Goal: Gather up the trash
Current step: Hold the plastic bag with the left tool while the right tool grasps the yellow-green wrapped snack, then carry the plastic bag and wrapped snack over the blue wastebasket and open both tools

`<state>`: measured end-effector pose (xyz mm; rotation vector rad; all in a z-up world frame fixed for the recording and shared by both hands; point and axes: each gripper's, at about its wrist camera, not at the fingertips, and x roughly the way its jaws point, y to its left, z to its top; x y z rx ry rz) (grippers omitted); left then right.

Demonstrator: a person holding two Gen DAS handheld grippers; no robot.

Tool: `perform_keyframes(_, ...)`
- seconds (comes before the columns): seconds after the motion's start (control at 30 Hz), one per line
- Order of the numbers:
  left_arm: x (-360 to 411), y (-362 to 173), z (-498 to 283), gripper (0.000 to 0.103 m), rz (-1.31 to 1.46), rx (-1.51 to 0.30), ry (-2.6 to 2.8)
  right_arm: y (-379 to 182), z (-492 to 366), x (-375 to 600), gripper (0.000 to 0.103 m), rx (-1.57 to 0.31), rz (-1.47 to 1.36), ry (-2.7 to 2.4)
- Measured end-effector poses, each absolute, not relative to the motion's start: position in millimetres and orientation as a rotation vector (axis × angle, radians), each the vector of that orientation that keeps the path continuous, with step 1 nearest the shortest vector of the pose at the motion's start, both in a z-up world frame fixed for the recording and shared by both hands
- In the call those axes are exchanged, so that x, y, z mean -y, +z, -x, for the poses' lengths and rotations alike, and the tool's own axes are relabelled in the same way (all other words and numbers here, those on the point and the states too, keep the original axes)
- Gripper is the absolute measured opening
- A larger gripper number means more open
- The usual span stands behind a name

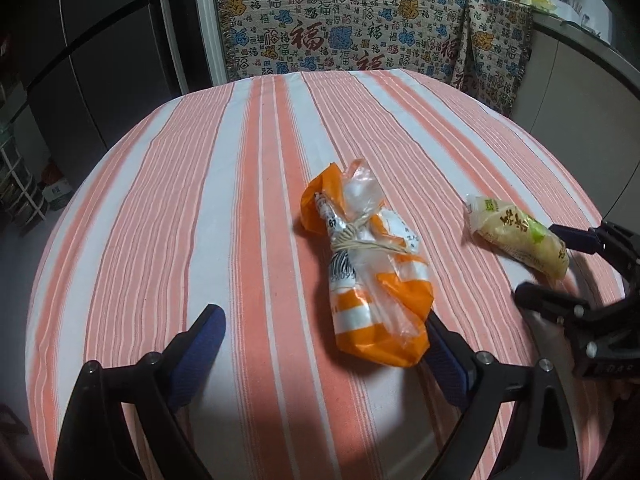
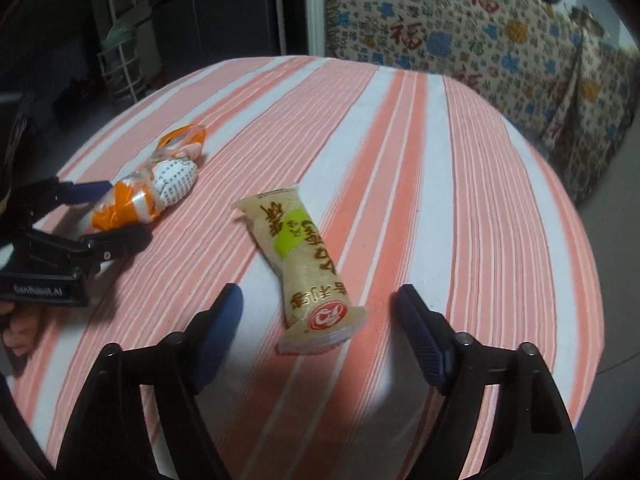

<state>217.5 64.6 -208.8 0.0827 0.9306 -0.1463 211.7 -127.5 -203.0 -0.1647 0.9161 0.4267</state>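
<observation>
Item 1. Left claw [image 1: 324, 330]: jaws spread wide, blue-padded fingers angled down over the desk. Nothing is clamped. The near end of the orange wrapper lies just beside the inner face of its right finger [image 1: 446, 360]; whether the two touch cannot be told. The left finger stands well apart from the wrapper, over bare cloth.

Item 2. Right claw [image 2: 318, 312]: jaws wide apart, nothing gripped. The near sealed end of the tan packet lies between the two fingertips, with a gap on each side. From the left wrist view this claw [image 1: 556, 260] enters at the right edge, with the packet's end between its fingers.

Item 3. Orange wrapper [image 1: 372, 264]: crumpled orange-and-clear plastic bundle with printed paper inside, tied round the middle with pale string. Lies flat near the centre of the desk, long axis running away from the left claw.

Item 4. Tan packet [image 2: 302, 260]: sealed snack pack, beige with a green label, brown characters and a red round logo at the near end. Lies flat on the desk, to the right of the orange wrapper and apart from it.

Item 5. Desk [image 1: 200, 184]: round top, covered in a cloth striped salmon and white.

Item 6. Patterned throw [image 1: 340, 24]: cream fabric with red, blue and yellow motifs, draped over furniture behind the desk.
</observation>
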Motion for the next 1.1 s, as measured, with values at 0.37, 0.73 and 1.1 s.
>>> perform_keyframes(0.37,-65,-209,-218,0.098,-0.081,-0.930,-0.147,-203,-212,124,0.094,-0.924,0.181,0.428)
perform_keyframes(0.73,-65,-209,-218,0.098,-0.080,-0.930,-0.147,-203,-211,123,0.096,-0.927,0.178,0.425)
perform_keyframes(1.1,-74,-201,-216,0.097,-0.017,-0.929,-0.282,-202,-215,124,0.100,-0.947,0.168,0.458)
